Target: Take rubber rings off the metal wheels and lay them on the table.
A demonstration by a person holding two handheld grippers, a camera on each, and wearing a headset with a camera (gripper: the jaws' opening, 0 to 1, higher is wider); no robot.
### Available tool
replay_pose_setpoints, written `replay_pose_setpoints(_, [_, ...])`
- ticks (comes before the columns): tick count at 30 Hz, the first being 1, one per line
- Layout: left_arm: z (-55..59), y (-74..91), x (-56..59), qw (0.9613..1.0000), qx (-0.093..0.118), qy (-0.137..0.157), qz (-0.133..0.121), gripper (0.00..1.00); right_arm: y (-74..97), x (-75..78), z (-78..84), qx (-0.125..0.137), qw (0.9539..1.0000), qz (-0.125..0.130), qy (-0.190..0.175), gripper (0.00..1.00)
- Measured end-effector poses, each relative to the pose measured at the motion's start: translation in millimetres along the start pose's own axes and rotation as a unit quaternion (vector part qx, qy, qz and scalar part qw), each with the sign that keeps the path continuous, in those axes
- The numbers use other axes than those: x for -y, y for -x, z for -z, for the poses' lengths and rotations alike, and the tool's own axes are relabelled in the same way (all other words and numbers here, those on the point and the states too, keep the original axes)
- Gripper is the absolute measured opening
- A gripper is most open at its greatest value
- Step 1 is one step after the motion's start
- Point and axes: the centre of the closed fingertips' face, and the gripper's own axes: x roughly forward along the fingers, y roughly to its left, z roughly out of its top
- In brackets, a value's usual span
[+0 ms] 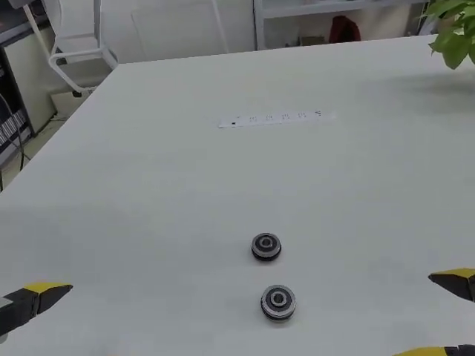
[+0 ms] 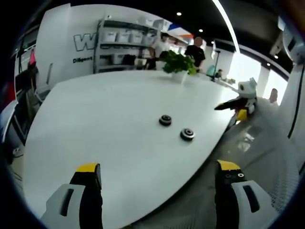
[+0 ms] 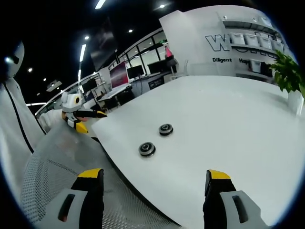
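Note:
Two small metal wheels with black rubber rings lie flat on the white table: the far wheel [image 1: 266, 247] [image 2: 165, 120] [image 3: 166, 129] and the near wheel [image 1: 278, 302] [image 2: 187, 134] [image 3: 147, 149]. My left gripper [image 2: 157, 177] is open and holds nothing; its yellow tip [image 1: 46, 291] shows at the table's lower left, well away from the wheels. My right gripper [image 3: 155, 183] is open and holds nothing too, its tip [image 1: 454, 280] at the lower right edge. Each gripper appears in the other's view, the right gripper [image 2: 238, 104] and the left gripper [image 3: 78, 114].
A white power strip [image 1: 276, 119] lies across the table's middle, farther off. A green plant [image 1: 454, 30] [image 2: 178, 63] [image 3: 286, 71] stands at the far right corner. A white chair [image 1: 74, 44] stands beyond the far left edge. People stand by the shelves [image 2: 176, 47].

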Motion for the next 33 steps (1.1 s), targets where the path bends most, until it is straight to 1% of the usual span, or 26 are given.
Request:
replay_pose_setpoints(2, [-3.2,0.5,-1.0,1.0,0.006,-0.004,0.0,1.0,-1.6,2.0,-1.5,0.004,1.0,0.004,0.0,0.9])
replay_pose_setpoints(3, [-3.9,0.6,-1.3,1.0,0.006,-0.005,-0.001,1.0,-2.6,3.5,-1.4,0.001,1.0,0.005,0.001,0.91])
replay_pose_setpoints(5, [-6.1,1.0,-3.9,0.9999,0.007,-0.008,-0.007,1.0,-3.4,4.8,-1.2,-0.002,1.0,0.003,0.004,0.87])
replay_pose_setpoints(8, [-15.4,3.0,-4.2,0.9993,0.028,-0.024,-0.01,1.0,-5.6,7.3,-3.0,-0.001,1.0,0.002,0.003,0.88])
replay_pose_setpoints(9, [-18.0,4.3,-5.9,0.9989,0.034,-0.029,-0.012,1.0,-6.6,8.5,-4.2,0.001,1.0,0.002,0.004,0.88])
replay_pose_setpoints(13, [-26.0,4.7,-9.5,0.9983,0.039,-0.04,-0.015,1.0,-11.3,10.4,-6.4,0.0,1.0,-0.003,0.007,0.87])
replay_pose_setpoints(15, [-31.4,3.3,-8.5,0.9981,0.04,-0.046,-0.01,1.0,-14.0,11.7,-7.3,-0.002,0.9999,-0.004,0.009,0.87])
replay_pose_setpoints(18, [-36.2,-0.4,-5.7,0.9975,0.03,-0.064,-0.004,1.0,-17.2,13.8,-9.4,-0.004,0.9999,-0.009,0.014,0.86])
replay_pose_setpoints(19, [-38.1,-1.0,-4.4,0.9972,0.03,-0.068,-0.002,1.0,-18.0,14.5,-10.2,-0.004,0.9998,-0.01,0.015,0.86])
replay_pose_setpoints(23, [-49.0,-3.5,0.5,0.9966,0.04,-0.071,0.01,1.0,-22.5,17.8,-12.3,-0.006,0.9996,-0.015,0.022,0.83])
replay_pose_setpoints(25, [-54.5,-6.2,2.7,0.9948,0.045,-0.089,0.018,0.99,-26.1,19.5,-13.9,-0.006,0.9995,-0.02,0.025,0.82])
replay_pose_setpoints(27, [-57.3,-7.6,6.5,0.9932,0.044,-0.104,0.029,0.93,-29.3,19.8,-14.3,-0.008,0.9993,-0.025,0.027,0.81])
replay_pose_setpoints(28, [-59.9,-8.7,10.6,0.9921,0.044,-0.111,0.038,0.9,-32.2,19.8,-13.0,-0.013,0.9991,-0.029,0.029,0.8])
replay_pose_setpoints(30, [-66.3,-12.2,14.8,0.991,0.045,-0.118,0.043,0.9,-36.2,18.6,-11.3,-0.02,0.9986,-0.034,0.035,0.8])
replay_pose_setpoints(32, [-68.9,-16.1,17.0,0.9899,0.04,-0.126,0.051,0.91,-40.6,16.3,-10.6,-0.023,0.998,-0.041,0.042,0.79])
replay_pose_setpoints(33, [-68.6,-19.2,17.9,0.9893,0.031,-0.13,0.057,0.91,-43.2,15.1,-10.6,-0.024,0.9976,-0.047,0.045,0.77])
